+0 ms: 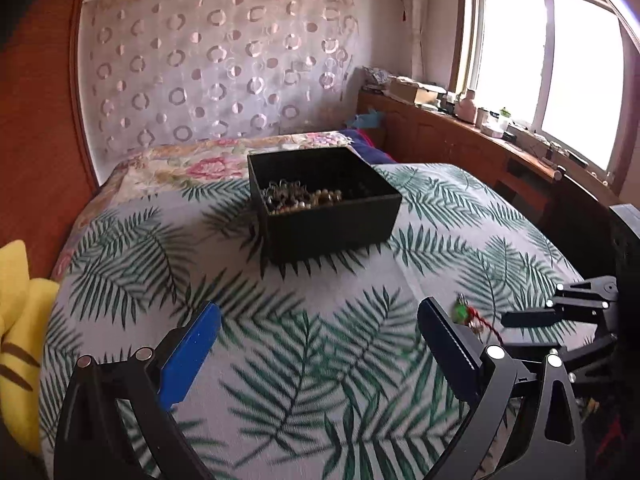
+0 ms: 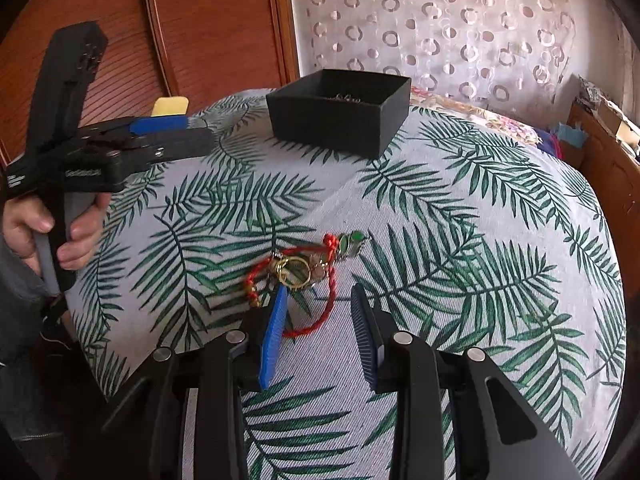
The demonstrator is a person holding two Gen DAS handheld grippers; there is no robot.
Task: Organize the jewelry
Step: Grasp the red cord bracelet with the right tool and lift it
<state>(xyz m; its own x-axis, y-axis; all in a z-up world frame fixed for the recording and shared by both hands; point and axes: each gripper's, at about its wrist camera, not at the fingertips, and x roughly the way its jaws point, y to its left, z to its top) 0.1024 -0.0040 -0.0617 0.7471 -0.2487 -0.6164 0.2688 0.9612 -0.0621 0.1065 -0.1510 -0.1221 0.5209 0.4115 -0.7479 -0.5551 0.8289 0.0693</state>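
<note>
A black open box holding several pieces of jewelry stands on the leaf-print bedspread; it also shows in the right wrist view. A small pile of jewelry with a red cord, gold rings and green stones lies on the bedspread just beyond my right gripper's fingertips, apart from them. It also shows at the right of the left wrist view. My right gripper is open and empty. My left gripper is open wide and empty, hovering over the bedspread short of the box.
A wooden wardrobe stands at the left. A yellow plush toy lies at the bed's left edge. A wooden ledge under the window carries several small items. A floral quilt lies behind the box.
</note>
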